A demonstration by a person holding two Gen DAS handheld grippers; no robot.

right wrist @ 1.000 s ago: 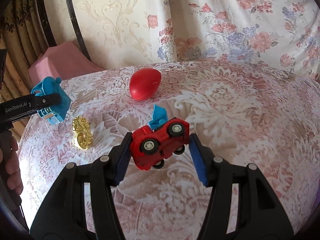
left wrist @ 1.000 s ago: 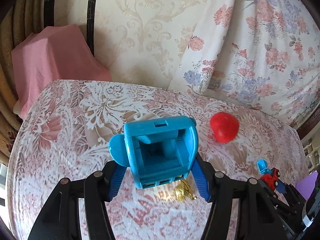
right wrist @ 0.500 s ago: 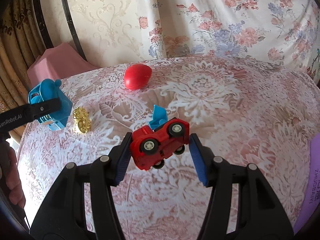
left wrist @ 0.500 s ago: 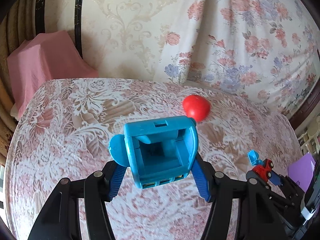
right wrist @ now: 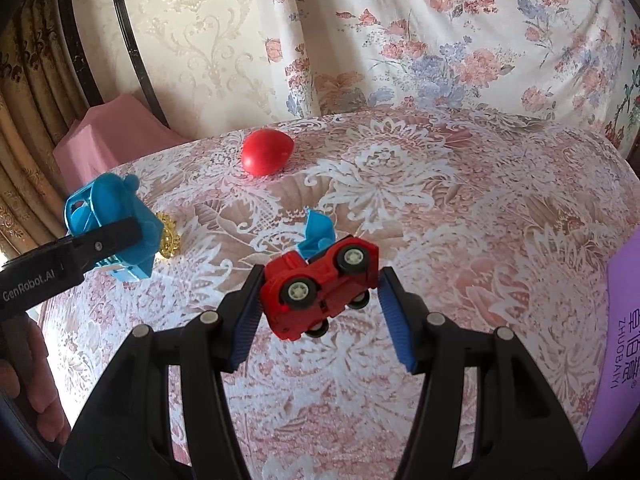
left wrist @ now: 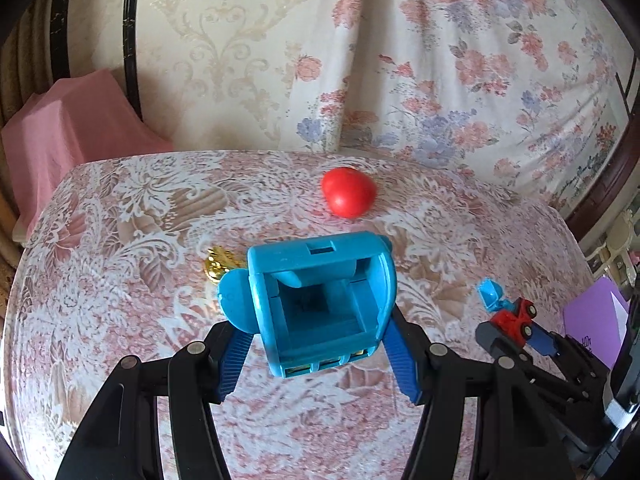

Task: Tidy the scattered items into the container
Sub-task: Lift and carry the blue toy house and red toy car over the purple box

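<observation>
My left gripper [left wrist: 320, 344] is shut on a hollow blue plastic toy [left wrist: 320, 304], lifted above the floral tablecloth. In the right wrist view that blue toy [right wrist: 112, 216] hangs at the left in the left gripper's black fingers [right wrist: 72, 252]. My right gripper [right wrist: 320, 304] is shut on a red toy car with a blue scoop [right wrist: 320, 284], held on its side above the cloth; the same car [left wrist: 516, 316] shows at the right of the left wrist view. A red egg-shaped ball [left wrist: 348, 192] and a small gold trinket [left wrist: 218, 266] lie on the table. The purple container [right wrist: 624, 320] sits at the right edge.
The table [left wrist: 120, 240] is round-edged and covered in pink-and-white lace cloth. Behind it hang a flowered curtain [left wrist: 480, 60] and a patterned wall. Something draped in pink cloth [left wrist: 68, 128] stands at the back left. A person's hand [right wrist: 36, 392] holds the left gripper's handle.
Both grippers have moved across the table with their toys still held. In the left wrist view the red ball slid leftward and farther off, and the purple container has come into view at the right.
</observation>
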